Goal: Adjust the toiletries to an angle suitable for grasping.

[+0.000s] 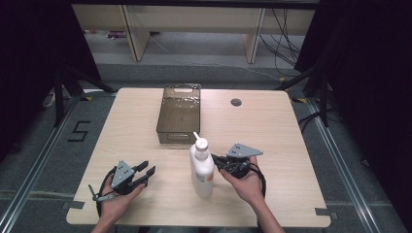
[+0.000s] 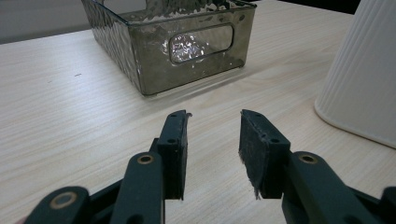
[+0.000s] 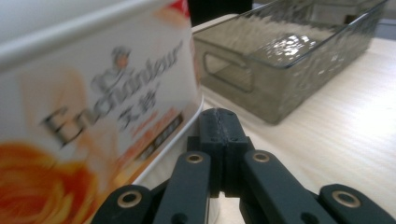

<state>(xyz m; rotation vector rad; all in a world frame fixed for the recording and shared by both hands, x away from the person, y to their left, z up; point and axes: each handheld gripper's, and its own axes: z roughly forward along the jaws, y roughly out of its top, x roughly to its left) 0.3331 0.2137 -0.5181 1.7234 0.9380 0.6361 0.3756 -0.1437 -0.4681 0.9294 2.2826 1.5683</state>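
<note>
A white lotion bottle (image 1: 202, 167) with an orange label stands upright near the table's front middle; its ribbed side (image 2: 362, 84) rises at the right of the left gripper view, and its label (image 3: 93, 126) is close up in the right gripper view. A smoky clear plastic bin (image 1: 179, 114) sits behind it, empty, also seen as the bin (image 2: 173, 42) ahead of the left jaws and the bin (image 3: 289, 56). My left gripper (image 1: 148, 170) rests at the front left, open, nothing between its jaws. My right gripper (image 1: 215, 159) is shut, its tip right beside the bottle's base.
The wooden table (image 1: 272, 131) has a round cable hole (image 1: 236, 102) at the back right. Wooden furniture legs and cables stand on the floor beyond the far edge. Dark frames flank the table on both sides.
</note>
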